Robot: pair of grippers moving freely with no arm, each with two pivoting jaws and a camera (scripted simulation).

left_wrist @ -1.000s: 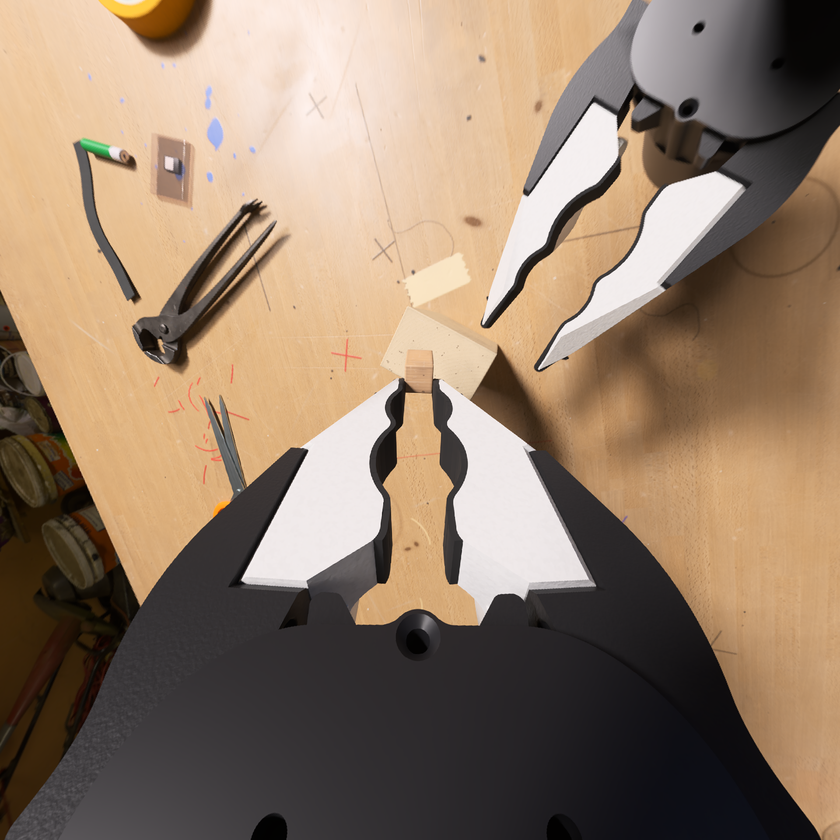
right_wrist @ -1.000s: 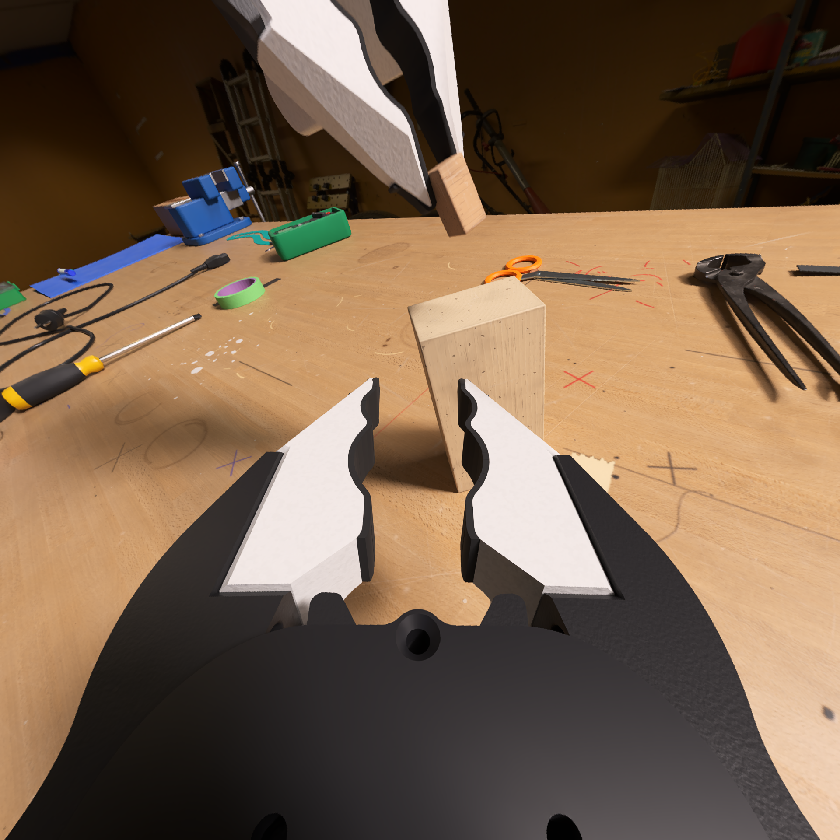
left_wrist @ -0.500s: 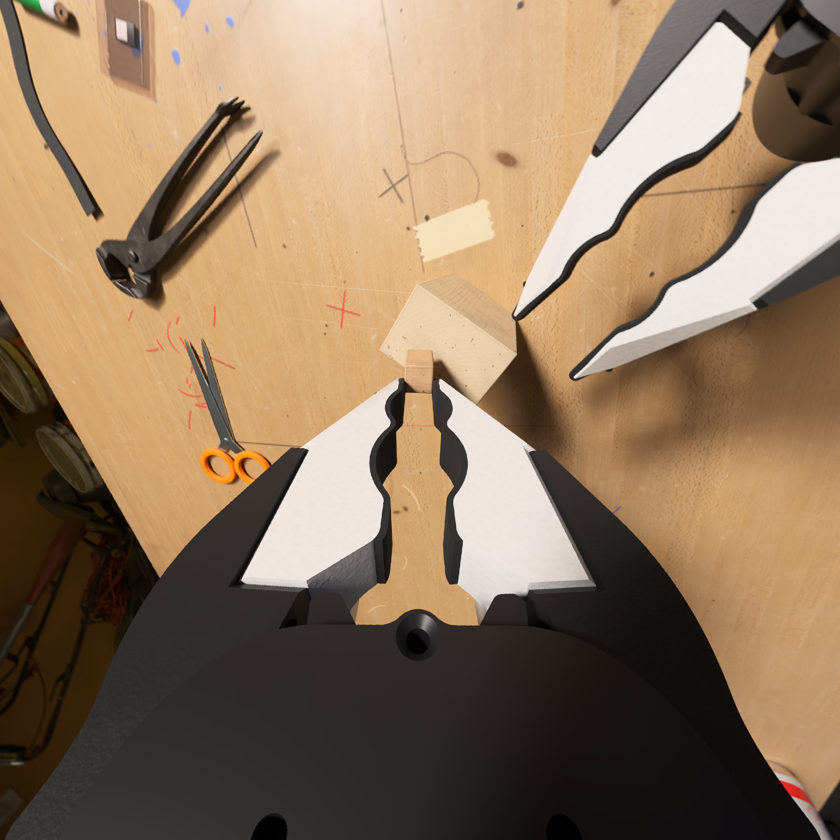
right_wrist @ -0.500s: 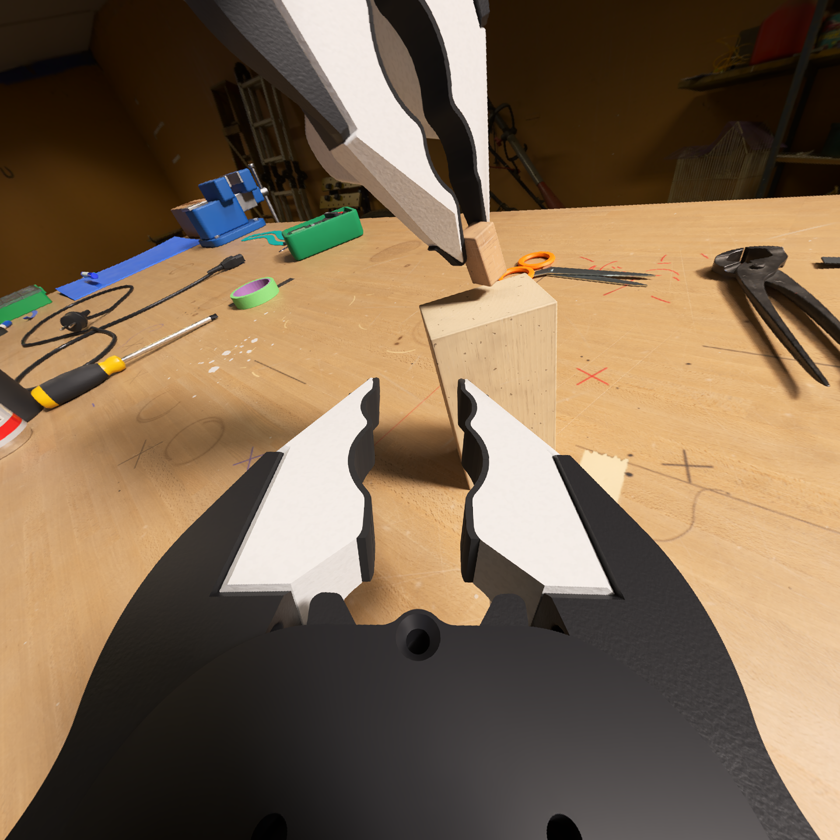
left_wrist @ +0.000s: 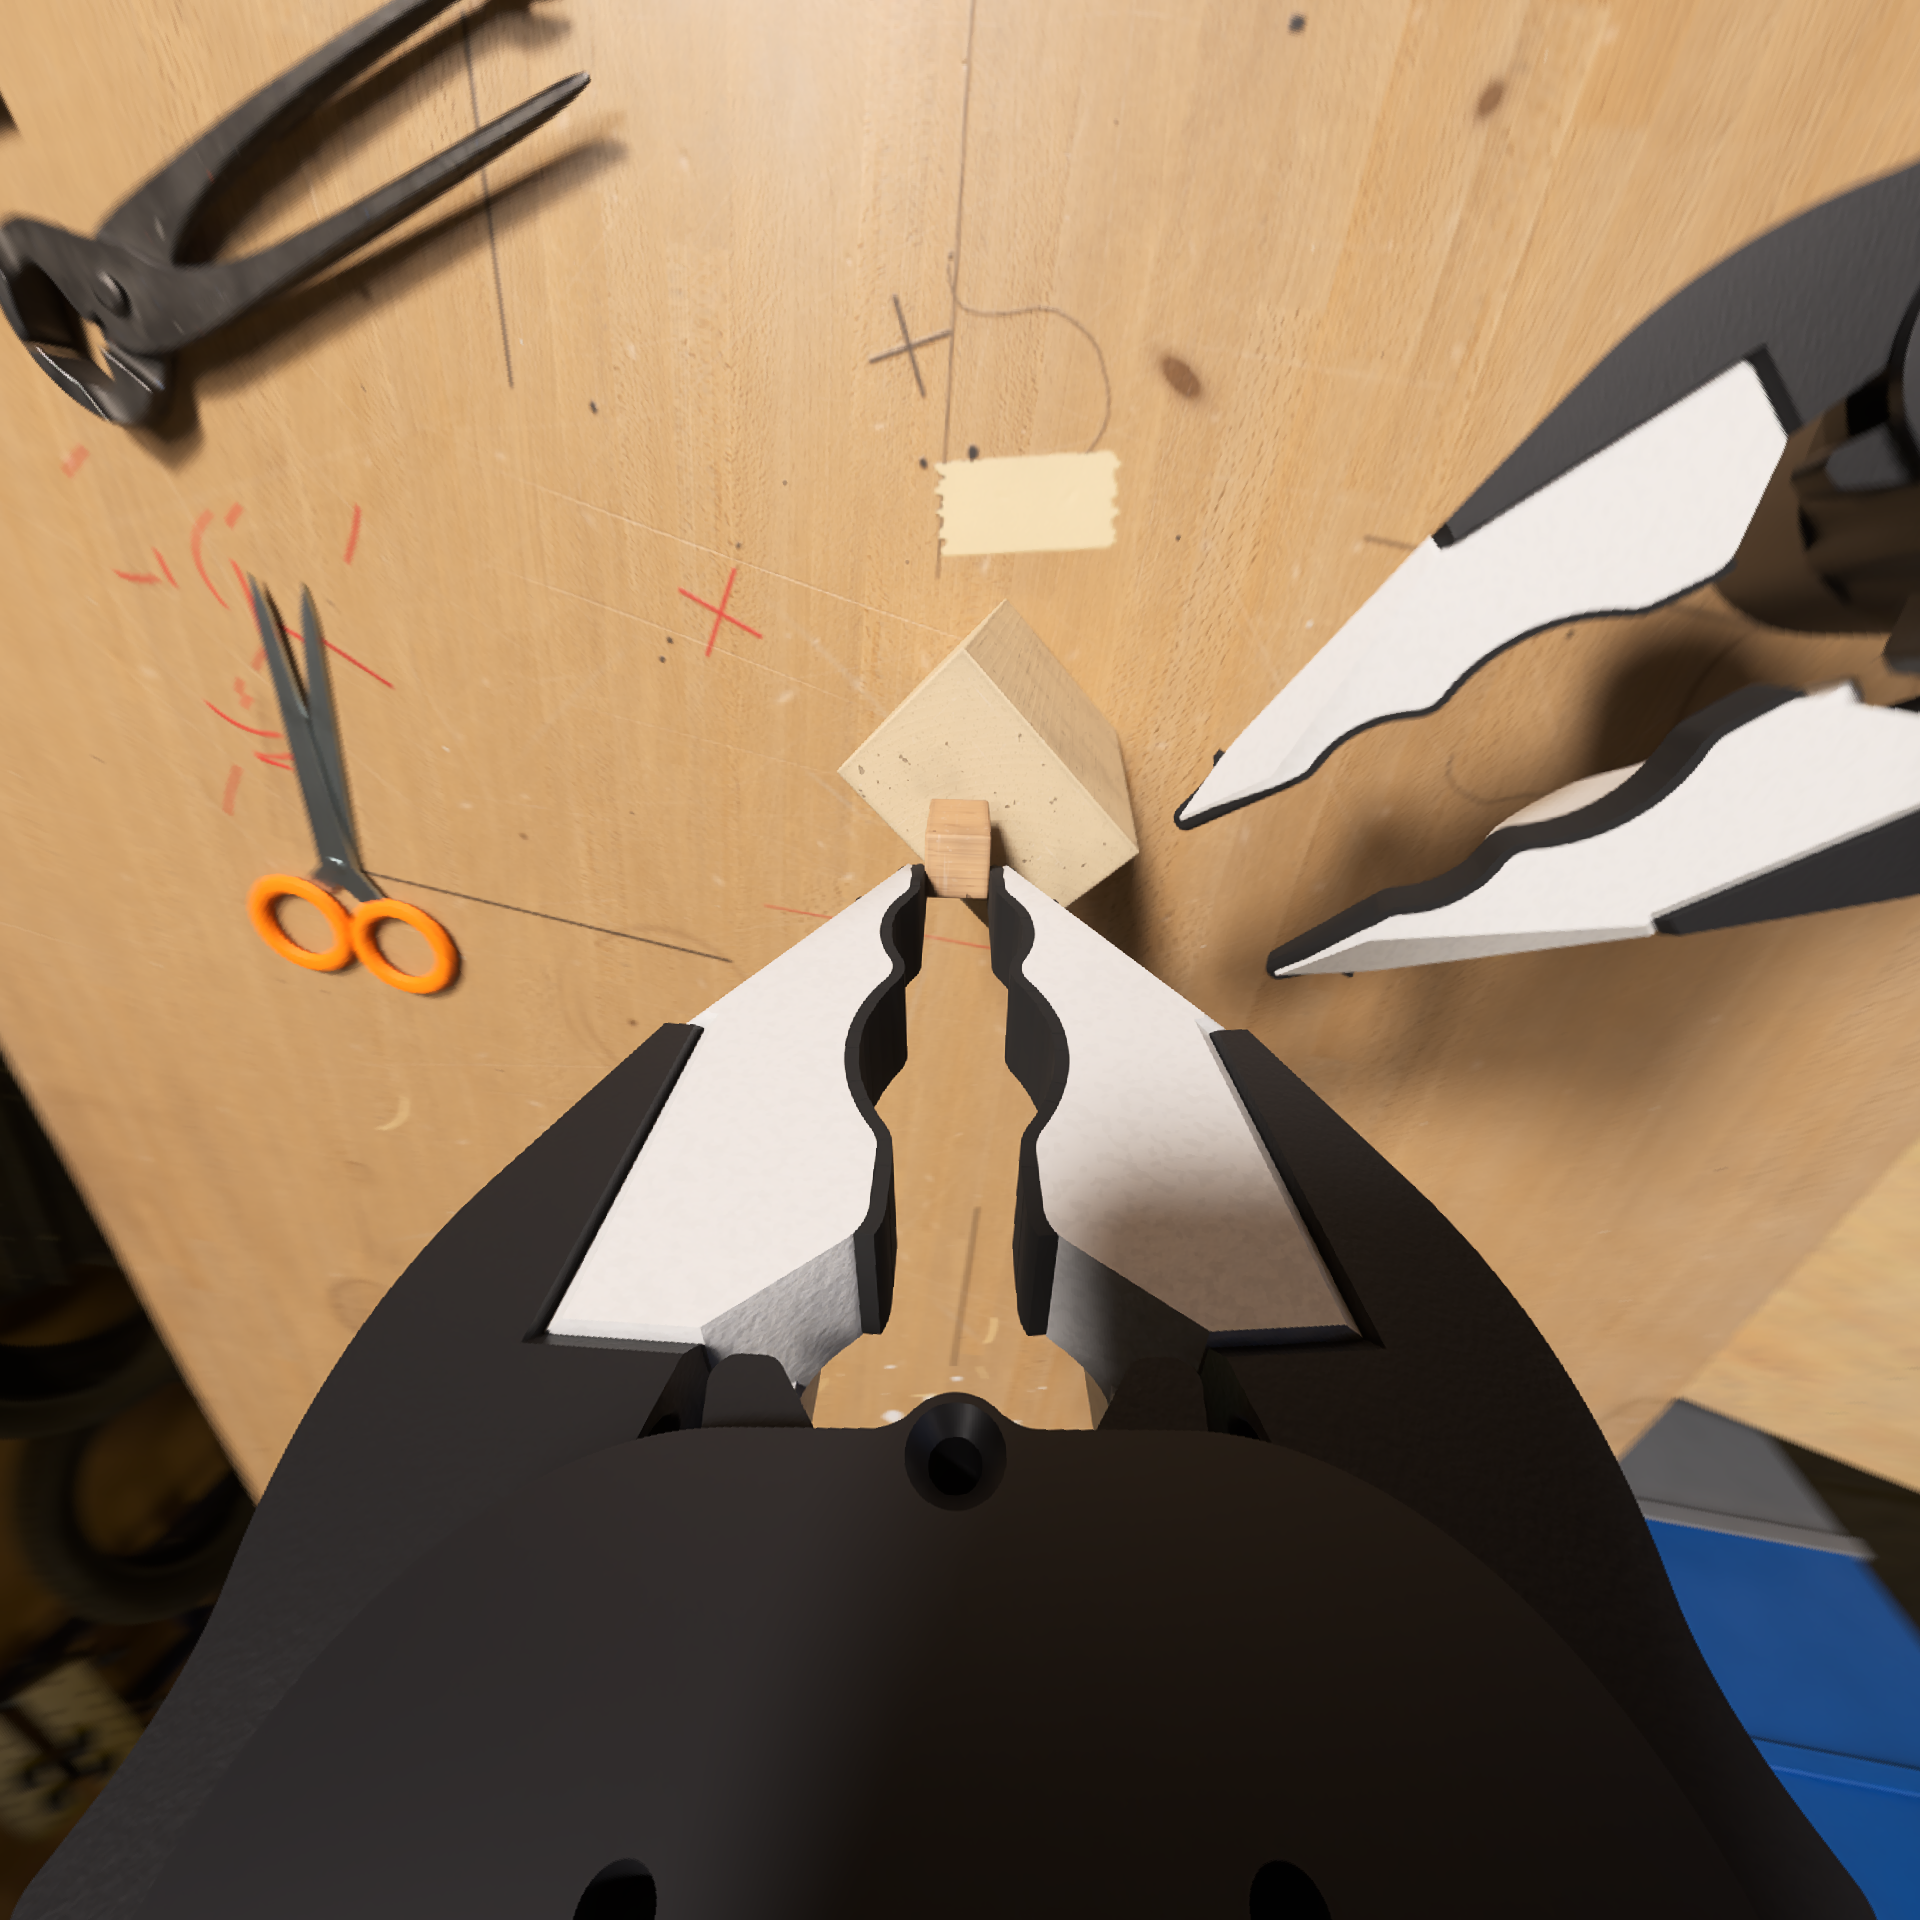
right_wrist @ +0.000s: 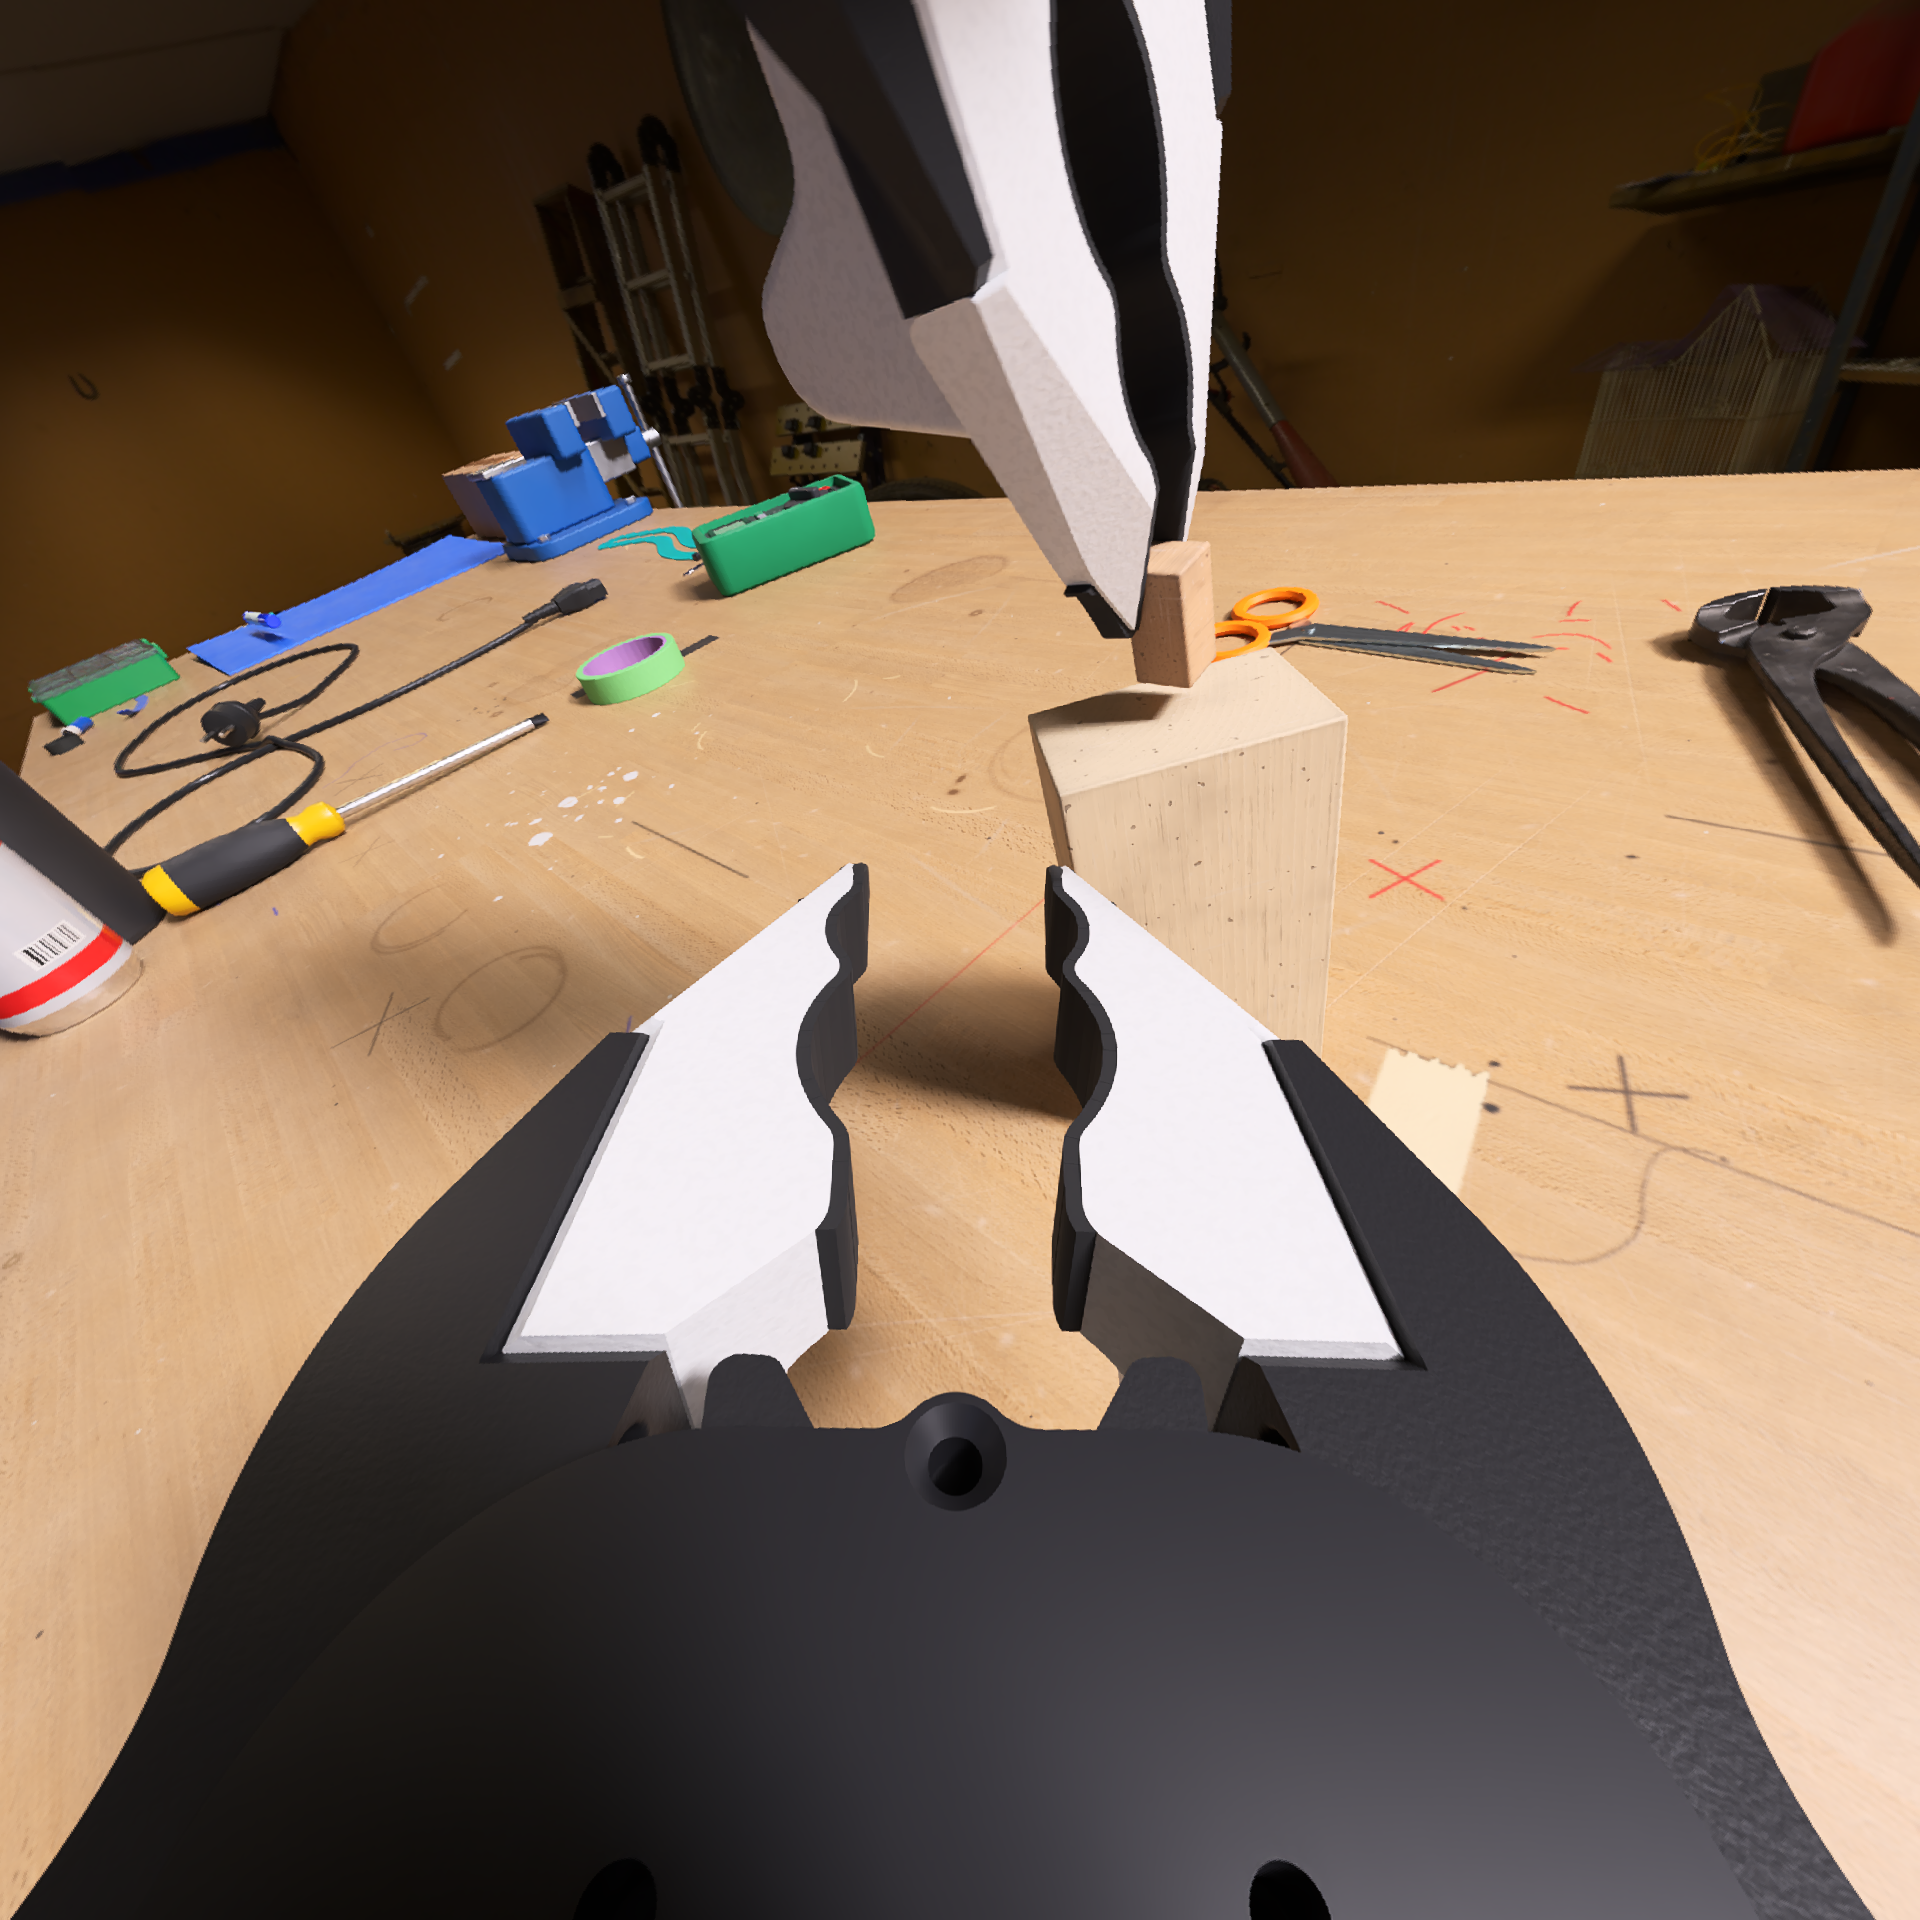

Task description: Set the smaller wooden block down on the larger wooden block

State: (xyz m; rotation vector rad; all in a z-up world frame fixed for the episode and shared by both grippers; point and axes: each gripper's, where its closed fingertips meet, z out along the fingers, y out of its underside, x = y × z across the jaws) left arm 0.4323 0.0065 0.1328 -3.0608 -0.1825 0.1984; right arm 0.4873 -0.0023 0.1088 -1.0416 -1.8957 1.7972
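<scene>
My left gripper point(left_wrist: 956, 883) is shut on the smaller wooden block point(left_wrist: 957, 858), a small reddish-tan cube, and points down at the bench. The right wrist view shows that block point(right_wrist: 1174, 615) tilted, its lower edge at or just above the top face of the larger wooden block point(right_wrist: 1205, 831). The larger block point(left_wrist: 987, 774) is pale and stands upright on the workbench. My right gripper point(right_wrist: 956, 894) is open and empty, low over the bench just in front of and left of the larger block; it also shows in the left wrist view point(left_wrist: 1236, 894).
Orange-handled scissors point(left_wrist: 332, 831) and black pincers point(left_wrist: 208, 239) lie left of the blocks. A strip of masking tape point(left_wrist: 1029, 502) lies beyond them. A screwdriver point(right_wrist: 312, 821), green tape roll point(right_wrist: 629, 667), black cable point(right_wrist: 260, 717), green case point(right_wrist: 784, 532) and blue vise point(right_wrist: 566, 468) lie farther off.
My left gripper has come down with the smaller block, from well above the larger block to its top face. The right gripper has stayed open, shifting slightly to the left of the block.
</scene>
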